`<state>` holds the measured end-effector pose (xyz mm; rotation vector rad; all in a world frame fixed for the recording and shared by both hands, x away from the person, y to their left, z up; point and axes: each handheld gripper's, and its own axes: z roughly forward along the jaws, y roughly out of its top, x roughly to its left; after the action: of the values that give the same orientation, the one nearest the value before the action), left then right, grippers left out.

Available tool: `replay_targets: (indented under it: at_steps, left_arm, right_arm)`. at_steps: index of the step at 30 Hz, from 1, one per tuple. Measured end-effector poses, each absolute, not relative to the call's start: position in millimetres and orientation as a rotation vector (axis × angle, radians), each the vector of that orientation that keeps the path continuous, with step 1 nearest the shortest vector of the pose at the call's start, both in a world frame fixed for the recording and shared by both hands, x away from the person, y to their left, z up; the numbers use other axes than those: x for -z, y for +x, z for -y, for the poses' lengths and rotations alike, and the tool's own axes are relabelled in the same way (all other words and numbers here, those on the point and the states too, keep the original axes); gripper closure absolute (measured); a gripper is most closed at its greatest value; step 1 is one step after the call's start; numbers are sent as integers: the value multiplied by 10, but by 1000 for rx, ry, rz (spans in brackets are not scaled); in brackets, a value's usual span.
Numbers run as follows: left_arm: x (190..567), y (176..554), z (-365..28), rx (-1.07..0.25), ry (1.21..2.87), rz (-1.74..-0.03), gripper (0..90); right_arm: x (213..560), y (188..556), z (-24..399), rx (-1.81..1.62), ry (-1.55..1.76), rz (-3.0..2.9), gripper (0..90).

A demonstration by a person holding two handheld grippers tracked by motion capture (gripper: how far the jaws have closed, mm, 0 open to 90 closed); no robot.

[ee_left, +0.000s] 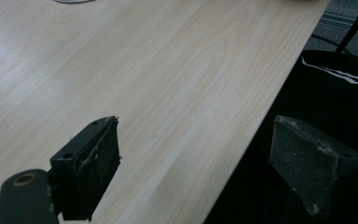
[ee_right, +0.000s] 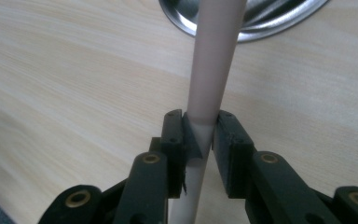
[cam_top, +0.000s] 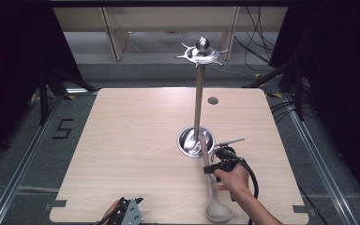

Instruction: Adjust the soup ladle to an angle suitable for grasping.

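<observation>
A beige ladle (cam_top: 213, 192) lies on the wooden table (cam_top: 136, 140), bowl near the front edge, handle running up toward the base of a metal utensil stand (cam_top: 198, 108). My right gripper (cam_top: 209, 165) is shut on the ladle's handle, just in front of the stand's round steel base (cam_top: 195, 141). In the right gripper view both pads clamp the pale handle (ee_right: 213, 70), which runs up over the steel base (ee_right: 242, 18). My left gripper (cam_top: 126, 213) rests at the table's front edge; in the left gripper view its jaws (ee_left: 193, 168) stand wide apart with nothing between them.
The stand's tall pole carries a hooked crown (cam_top: 201, 51) at the top. A small metal utensil (cam_top: 230, 141) lies right of the base. A grey round cap (cam_top: 213, 100) sits in the tabletop toward the far side. Cables (cam_top: 262, 47) trail over the floor behind.
</observation>
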<state>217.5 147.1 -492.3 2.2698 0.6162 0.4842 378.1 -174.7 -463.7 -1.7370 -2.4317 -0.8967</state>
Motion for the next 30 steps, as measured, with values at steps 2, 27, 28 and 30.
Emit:
replay_targets:
  at_steps: [2,27,28,30]
  left_arm:
    - [4925,2176,-1469,-491,2273,-614,151]
    - [4919,2176,-1473,-489,2256,-618,151]
    - [4917,2178,-1475,-491,2260,-615,151]
    - [4916,2178,-1476,-490,2259,-616,151]
  right_arm:
    - [4568,3762,1771,927,-1729,2430,765]
    - [3925,3370,2181,1373,-1576,2483,777]
    - [3906,3350,2171,1387,-1591,2467,777]
    - [3886,3354,2182,1417,-1572,2492,777]
